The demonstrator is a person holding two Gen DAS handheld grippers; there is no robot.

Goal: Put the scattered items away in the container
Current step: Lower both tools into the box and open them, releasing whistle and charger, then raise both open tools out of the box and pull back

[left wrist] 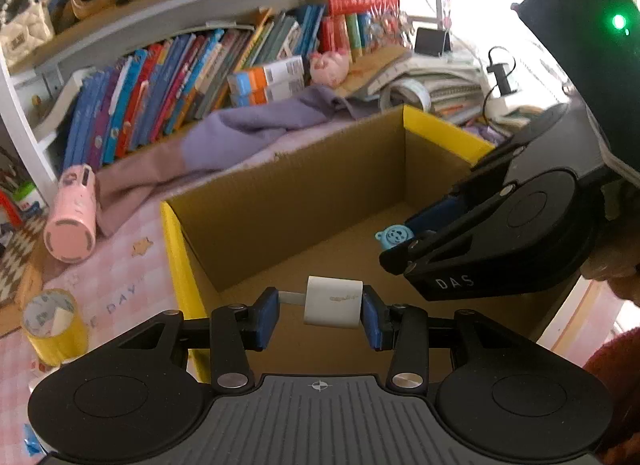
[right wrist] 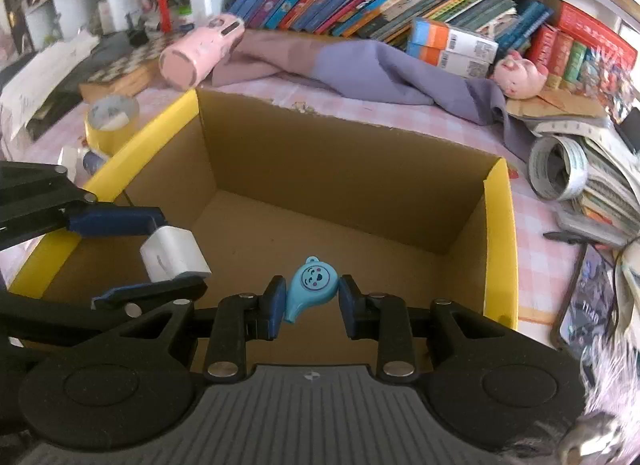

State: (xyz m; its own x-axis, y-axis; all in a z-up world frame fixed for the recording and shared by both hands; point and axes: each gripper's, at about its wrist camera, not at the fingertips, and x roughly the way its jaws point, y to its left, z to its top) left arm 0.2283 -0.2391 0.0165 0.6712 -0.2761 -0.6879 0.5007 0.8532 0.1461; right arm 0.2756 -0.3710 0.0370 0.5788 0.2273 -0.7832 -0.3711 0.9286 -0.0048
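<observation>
An open cardboard box (left wrist: 172, 249) with yellow rims stands on the pink checked table, and both grippers hang over its inside. My left gripper (left wrist: 320, 307) is shut on a white charger plug (left wrist: 334, 303), its blue pads pressing on the two ends. In the right wrist view the same left gripper (right wrist: 160, 255) reaches in from the left with the charger plug (right wrist: 174, 253). My right gripper (right wrist: 312, 297) is shut on a small blue face-shaped toy (right wrist: 312, 283) above the box (right wrist: 500, 233) floor. In the left wrist view the right gripper (left wrist: 400, 239) comes in from the right, the blue toy (left wrist: 394, 237) showing at its tips.
A pink bottle (right wrist: 200, 53) lies left of the box and a yellow tape roll (right wrist: 110, 121) stands beside it. Behind the box are a purple cloth (right wrist: 360, 61), a pink pig plush (right wrist: 518, 75) and shelves of books. Stacked papers (right wrist: 592, 173) lie to the right.
</observation>
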